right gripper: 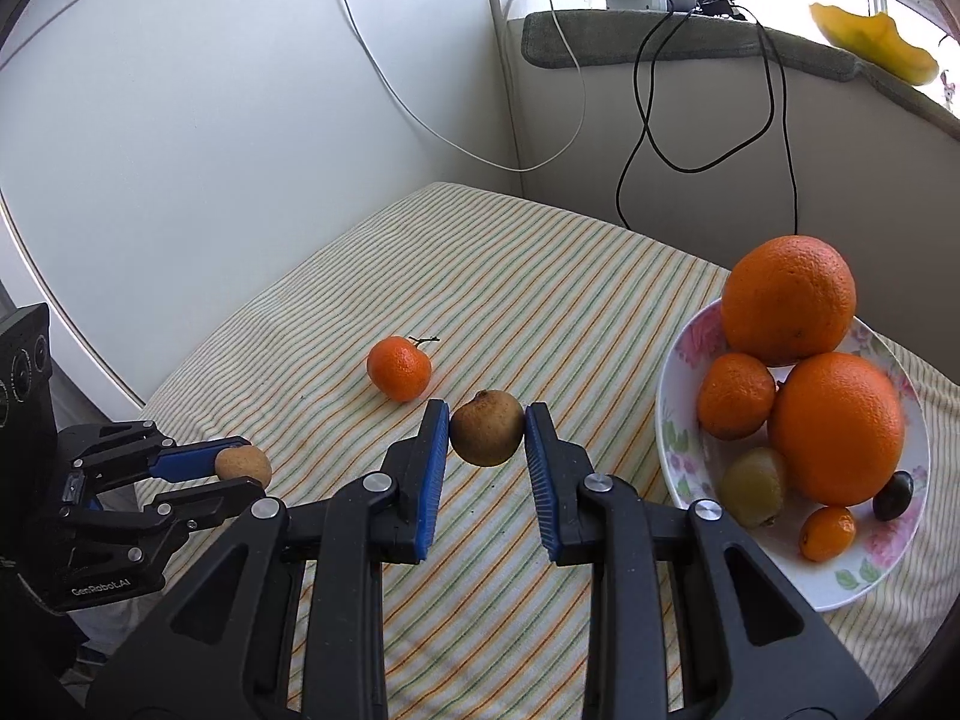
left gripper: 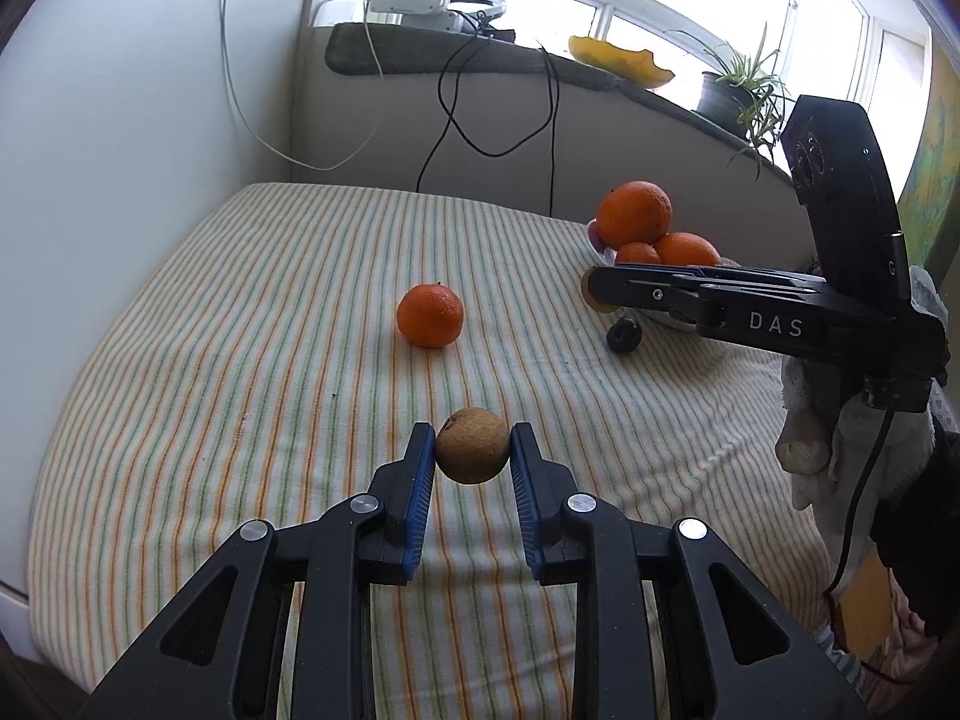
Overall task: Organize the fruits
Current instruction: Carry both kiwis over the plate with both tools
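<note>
— Where is the fruit, seen from your claws?

— Nearest first. My left gripper is clamped on a small tan fruit, pinched between the blue pads right at the tips, dead ahead at twelve o'clock. My right gripper grips a brownish-green fruit the same way, lifted off the striped cloth.

— And further out?

— A loose mandarin sits on the cloth beyond my left tips, about eleven o'clock; from the right wrist it lies at eleven too, with a little stem. The floral bowl is at two to three o'clock of my right claw, just beside it, heaped with a big orange, a second orange, a mandarin in the bowl, a yellow-green fruit, a tiny orange fruit and a dark one.

— Room to move?

— The cloth between the mandarin and my tips is bare. The white wall closes the left, from nine to eleven o'clock; the sill wall with hanging cables closes the far end at twelve.

— What does one view give that the other doesn't?

— Only the right wrist shows the bowl's inside. In the left view my right gripper crosses in front of the bowl, and a small dark fruit on the cloth shows just below its tip.
</note>
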The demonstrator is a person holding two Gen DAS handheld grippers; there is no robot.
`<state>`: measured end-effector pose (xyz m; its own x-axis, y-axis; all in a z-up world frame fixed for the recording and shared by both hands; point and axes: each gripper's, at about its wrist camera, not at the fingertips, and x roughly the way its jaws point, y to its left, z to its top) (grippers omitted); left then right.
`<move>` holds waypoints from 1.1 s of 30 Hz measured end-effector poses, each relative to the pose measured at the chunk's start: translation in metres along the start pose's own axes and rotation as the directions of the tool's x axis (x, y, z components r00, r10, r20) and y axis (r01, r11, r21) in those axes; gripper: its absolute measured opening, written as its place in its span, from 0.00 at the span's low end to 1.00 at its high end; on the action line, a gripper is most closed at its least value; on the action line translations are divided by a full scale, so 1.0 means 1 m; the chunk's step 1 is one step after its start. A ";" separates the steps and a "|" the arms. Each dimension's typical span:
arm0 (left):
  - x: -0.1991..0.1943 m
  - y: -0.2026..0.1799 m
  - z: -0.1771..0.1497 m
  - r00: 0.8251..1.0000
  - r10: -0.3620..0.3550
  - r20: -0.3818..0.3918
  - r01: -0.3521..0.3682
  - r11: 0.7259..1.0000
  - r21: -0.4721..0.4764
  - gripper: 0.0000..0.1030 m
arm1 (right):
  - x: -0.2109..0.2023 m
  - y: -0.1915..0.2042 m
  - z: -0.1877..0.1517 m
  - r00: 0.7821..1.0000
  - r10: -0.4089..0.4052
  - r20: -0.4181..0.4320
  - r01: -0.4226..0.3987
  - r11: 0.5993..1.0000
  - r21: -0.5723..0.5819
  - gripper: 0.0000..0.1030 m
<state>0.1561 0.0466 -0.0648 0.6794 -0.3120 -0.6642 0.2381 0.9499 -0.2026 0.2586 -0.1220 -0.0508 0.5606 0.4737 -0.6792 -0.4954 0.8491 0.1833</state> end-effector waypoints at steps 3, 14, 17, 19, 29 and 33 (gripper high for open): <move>0.000 -0.008 0.002 1.000 -0.004 0.004 0.004 1.000 0.010 0.23 | -0.009 -0.006 -0.001 1.000 -0.004 0.014 0.004 1.000 0.009 0.26; 0.007 -0.042 0.012 0.999 -0.035 0.008 0.035 0.998 0.054 0.23 | -0.041 -0.034 -0.010 0.998 -0.037 0.054 0.035 0.998 0.051 0.26; 0.010 -0.051 0.016 0.999 -0.045 0.010 0.044 0.997 0.070 0.23 | -0.048 -0.044 -0.011 0.997 -0.048 0.067 0.043 0.997 0.065 0.26; 0.012 -0.058 0.018 0.999 -0.050 0.010 0.049 0.995 0.082 0.23 | -0.054 -0.051 -0.012 0.995 -0.056 0.077 0.050 0.996 0.076 0.26; 0.028 -0.091 0.036 0.996 -0.085 0.022 0.081 0.987 0.136 0.23 | -0.083 -0.093 -0.017 0.987 -0.108 0.119 0.090 0.985 0.145 0.26; 0.036 -0.102 0.044 0.995 -0.099 0.024 0.095 0.984 0.148 0.23 | -0.091 -0.108 -0.019 0.983 -0.124 0.134 0.101 0.980 0.170 0.26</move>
<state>0.1870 -0.0627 -0.0365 0.6686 -0.4051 -0.6236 0.4017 0.9025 -0.1556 0.2488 -0.2616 -0.0222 0.7016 0.3917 -0.5953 -0.3167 0.9197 0.2319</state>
